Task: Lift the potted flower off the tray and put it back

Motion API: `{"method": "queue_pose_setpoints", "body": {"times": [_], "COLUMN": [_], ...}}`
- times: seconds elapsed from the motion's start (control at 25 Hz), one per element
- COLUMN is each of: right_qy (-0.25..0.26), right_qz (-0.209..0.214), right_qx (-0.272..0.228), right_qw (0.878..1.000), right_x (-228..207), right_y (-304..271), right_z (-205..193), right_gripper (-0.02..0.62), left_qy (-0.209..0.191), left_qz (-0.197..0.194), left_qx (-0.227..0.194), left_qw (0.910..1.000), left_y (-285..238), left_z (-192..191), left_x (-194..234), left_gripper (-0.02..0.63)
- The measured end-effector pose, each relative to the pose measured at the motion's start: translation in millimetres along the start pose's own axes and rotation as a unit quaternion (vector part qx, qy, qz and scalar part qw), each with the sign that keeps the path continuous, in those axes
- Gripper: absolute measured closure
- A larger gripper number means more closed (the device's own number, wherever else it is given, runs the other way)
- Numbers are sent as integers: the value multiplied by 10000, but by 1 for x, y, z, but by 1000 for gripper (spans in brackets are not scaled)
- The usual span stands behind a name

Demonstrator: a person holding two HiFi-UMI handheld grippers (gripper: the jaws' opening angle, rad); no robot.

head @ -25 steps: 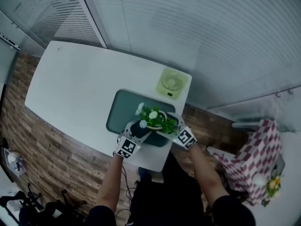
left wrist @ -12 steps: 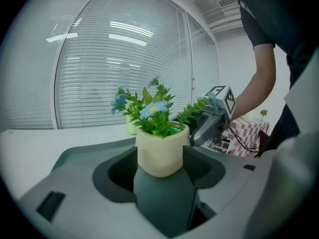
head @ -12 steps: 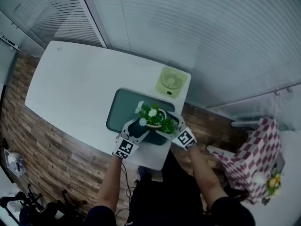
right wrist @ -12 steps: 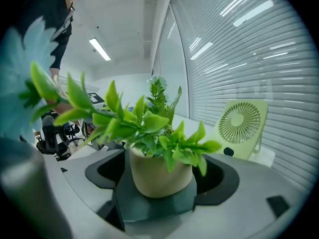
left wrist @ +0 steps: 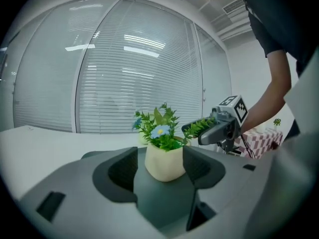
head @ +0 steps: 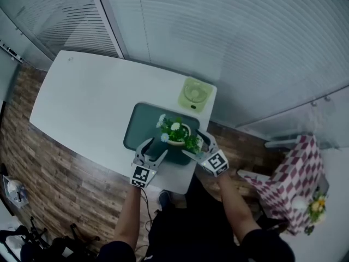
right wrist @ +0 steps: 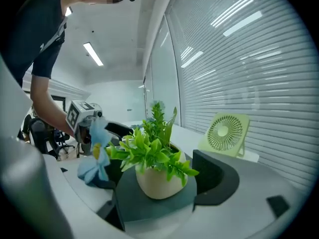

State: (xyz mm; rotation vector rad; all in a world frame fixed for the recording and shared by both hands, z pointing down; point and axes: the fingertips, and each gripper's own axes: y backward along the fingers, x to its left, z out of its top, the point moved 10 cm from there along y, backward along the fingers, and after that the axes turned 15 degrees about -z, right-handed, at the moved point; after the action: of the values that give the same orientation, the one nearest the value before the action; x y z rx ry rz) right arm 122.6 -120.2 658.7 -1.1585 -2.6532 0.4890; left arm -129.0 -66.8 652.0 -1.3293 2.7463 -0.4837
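Note:
The potted flower (head: 176,132), a cream pot with green leaves and white and blue blooms, stands upright on the dark green tray (head: 139,127). My left gripper (head: 155,148) is open at the tray's near edge, apart from the pot. On the other side my right gripper (head: 194,145) is open too, close to the leaves. In the left gripper view the pot (left wrist: 164,162) stands just ahead of the open left gripper (left wrist: 159,169), and the right gripper (left wrist: 219,129) shows beyond it. In the right gripper view the pot (right wrist: 157,182) sits in front of the open right gripper (right wrist: 162,177).
A small pale green desk fan (head: 193,94) stands on the white table (head: 82,102) just behind the tray; it also shows as the fan (right wrist: 227,133) in the right gripper view. Window blinds rise behind the table. A checkered cloth (head: 294,173) lies at the right.
Both grippers held close against the pot's sides before; now they have drawn back toward the person with jaws open. The pot stays on the tray.

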Motion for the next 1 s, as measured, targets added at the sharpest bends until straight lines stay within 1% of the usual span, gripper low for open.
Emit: {"method": "queue_pose_setpoints", "body": {"times": [0.28, 0.4, 0.52, 0.8, 1.0], "right_qy": [-1, 66, 20, -25, -88], "right_qz": [-46, -110, -197, -407, -568], "right_qx": [79, -42, -134, -346, -452], "right_qw": [10000, 9999, 9997, 9986, 9973], "right_x": [11, 14, 19, 29, 34], "right_y": [18, 26, 32, 53, 72], "right_z": [0, 2, 5, 9, 9], "right_gripper": [207, 207, 207, 207, 207], "left_qy": [-58, -102, -140, -33, -195], "left_qz": [36, 62, 79, 95, 27], "left_qx": [-29, -111, -133, -323, -344], "left_qw": [10000, 9999, 9998, 9994, 9992], "left_y": [15, 24, 35, 53, 59], "left_z": [6, 11, 13, 22, 26], "left_x": [-14, -20, -25, -42, -53], "left_gripper": [327, 327, 327, 327, 327]}}
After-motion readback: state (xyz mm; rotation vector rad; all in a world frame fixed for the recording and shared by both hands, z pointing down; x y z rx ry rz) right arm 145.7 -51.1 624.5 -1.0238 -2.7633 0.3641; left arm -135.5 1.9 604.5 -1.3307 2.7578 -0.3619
